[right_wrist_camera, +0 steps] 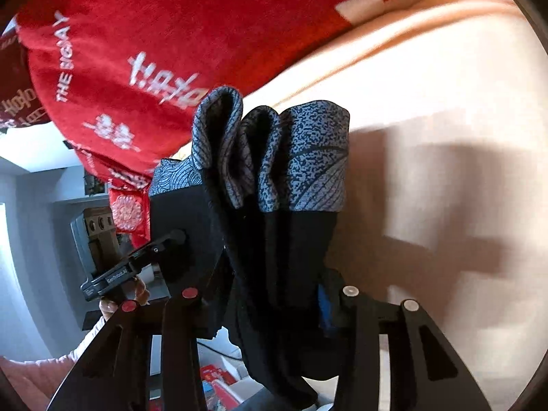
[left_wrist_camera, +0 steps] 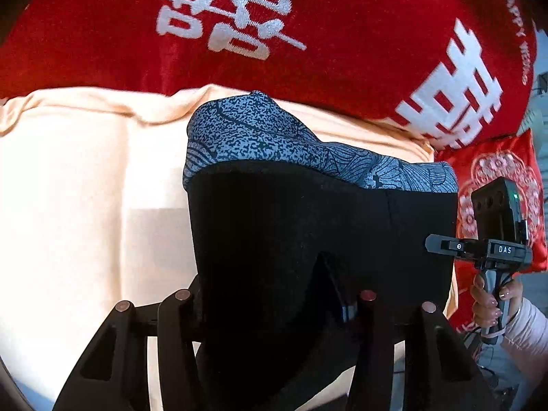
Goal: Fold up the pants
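A soft peach sheet covers the bed, and bright light falls on it, making dark shadows. A big red blanket with white letters lies along its far side. A small red cushion with a white flower pattern sits beside it. A pale grey wall shows behind.

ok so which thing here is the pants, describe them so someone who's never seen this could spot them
Start from the wide peach sheet below the red blanket with white lettering. Held up over that sheet, between the two grippers, hangs the pants. They are the only black cloth here, topped by a band of speckled blue-grey leaf print.
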`<state>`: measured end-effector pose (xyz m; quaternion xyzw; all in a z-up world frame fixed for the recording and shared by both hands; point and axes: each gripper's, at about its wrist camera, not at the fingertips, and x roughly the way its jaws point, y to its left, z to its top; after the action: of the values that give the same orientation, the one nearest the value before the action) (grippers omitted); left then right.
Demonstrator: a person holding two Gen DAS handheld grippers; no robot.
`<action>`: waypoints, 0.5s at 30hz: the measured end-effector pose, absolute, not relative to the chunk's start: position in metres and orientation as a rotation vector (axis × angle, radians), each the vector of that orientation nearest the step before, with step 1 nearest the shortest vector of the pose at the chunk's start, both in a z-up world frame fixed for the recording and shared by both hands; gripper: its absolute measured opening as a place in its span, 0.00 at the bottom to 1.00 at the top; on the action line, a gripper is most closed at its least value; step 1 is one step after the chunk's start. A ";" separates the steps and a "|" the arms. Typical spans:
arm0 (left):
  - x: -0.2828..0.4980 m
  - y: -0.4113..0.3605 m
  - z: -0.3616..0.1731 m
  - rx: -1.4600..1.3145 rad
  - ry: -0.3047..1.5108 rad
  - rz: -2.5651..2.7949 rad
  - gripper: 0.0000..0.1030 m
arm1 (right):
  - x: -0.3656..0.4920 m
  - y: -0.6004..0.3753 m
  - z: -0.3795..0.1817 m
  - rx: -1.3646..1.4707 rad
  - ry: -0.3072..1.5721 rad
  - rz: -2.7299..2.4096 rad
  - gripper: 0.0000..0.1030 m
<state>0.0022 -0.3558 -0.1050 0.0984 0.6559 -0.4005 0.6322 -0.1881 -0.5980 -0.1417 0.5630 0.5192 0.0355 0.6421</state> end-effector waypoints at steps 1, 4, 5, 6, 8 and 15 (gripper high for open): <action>-0.004 -0.352 -0.103 0.230 1.503 -0.914 0.52 | -0.193 -0.589 -0.137 1.293 1.184 0.085 0.44; -0.019 -0.330 -0.100 0.237 1.527 -0.901 0.52 | -0.206 -0.566 -0.131 1.304 1.189 0.082 0.43; -0.023 -0.325 -0.102 0.237 1.532 -0.897 0.52 | -0.210 -0.560 -0.131 1.306 1.190 0.078 0.44; -0.028 -0.317 -0.103 0.241 1.537 -0.896 0.52 | -0.217 -0.555 -0.132 1.310 1.192 0.073 0.44; -0.034 -0.301 -0.112 0.234 1.551 -0.894 0.52 | -0.228 -0.542 -0.136 1.313 1.195 0.061 0.44; -0.045 -0.270 -0.157 0.266 1.511 -0.843 0.76 | -0.249 -0.511 -0.173 1.244 1.222 -0.041 0.53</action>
<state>-0.0451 -0.2705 -0.1572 0.1167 0.6628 -0.3698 0.6406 -0.2486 -0.5114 -0.1728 0.5462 0.5363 -0.0178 0.6433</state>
